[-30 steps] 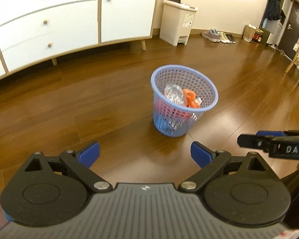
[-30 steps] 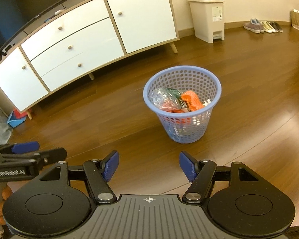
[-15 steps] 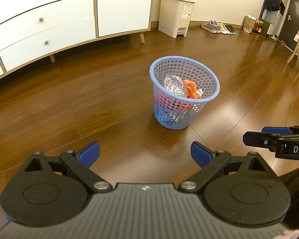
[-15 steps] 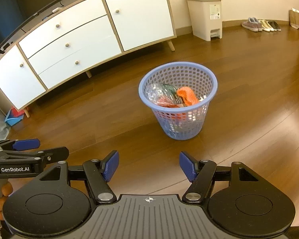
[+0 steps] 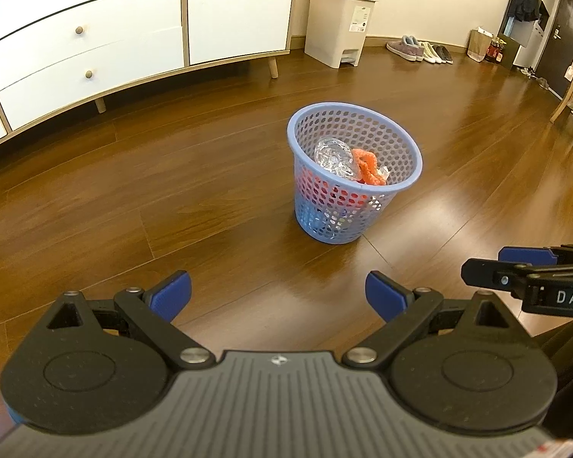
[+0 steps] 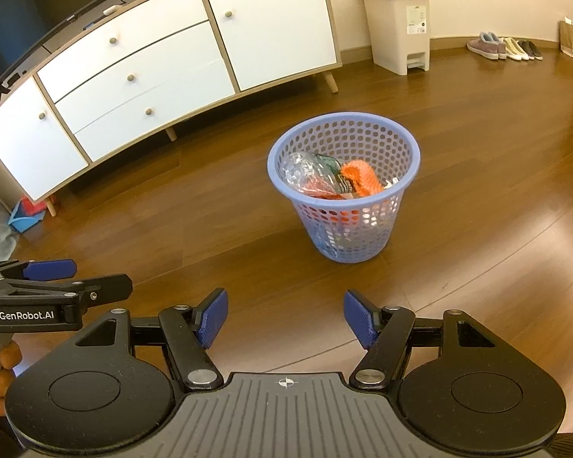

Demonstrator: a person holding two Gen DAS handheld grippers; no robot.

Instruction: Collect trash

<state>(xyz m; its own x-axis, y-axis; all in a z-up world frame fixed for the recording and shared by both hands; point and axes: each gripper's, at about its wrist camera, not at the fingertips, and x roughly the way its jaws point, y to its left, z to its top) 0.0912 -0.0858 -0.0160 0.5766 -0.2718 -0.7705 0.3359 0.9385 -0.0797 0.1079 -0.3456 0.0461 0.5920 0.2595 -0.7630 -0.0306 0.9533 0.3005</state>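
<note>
Left wrist view first: your left gripper (image 5: 278, 295) sits nearest, jaws apart and holding nothing, and your right gripper (image 6: 282, 316) in the right wrist view is the same, spread wide and empty. Each gripper shows at the edge of the other's view, side by side above the wooden floor (image 5: 95, 210).

Ahead of both stands the blue mesh basket (image 6: 343, 194), upright on the floor and well apart from the jaws. Inside it lie a crumpled clear plastic piece (image 6: 300, 170) and an orange scrap (image 6: 359, 179), with more bits showing through the mesh lower down. No loose trash is visible on the floor in either view, so the collecting looks largely done, unless something lies out of frame.

Nothing stands between you and the basket. Farther back are the white sideboard (image 6: 152, 76), a white pedal bin (image 6: 399, 19) by the wall, and a row of shoes (image 6: 504, 47). A blue dustpan-like thing (image 6: 25, 217) peeks out beneath the sideboard's end.
</note>
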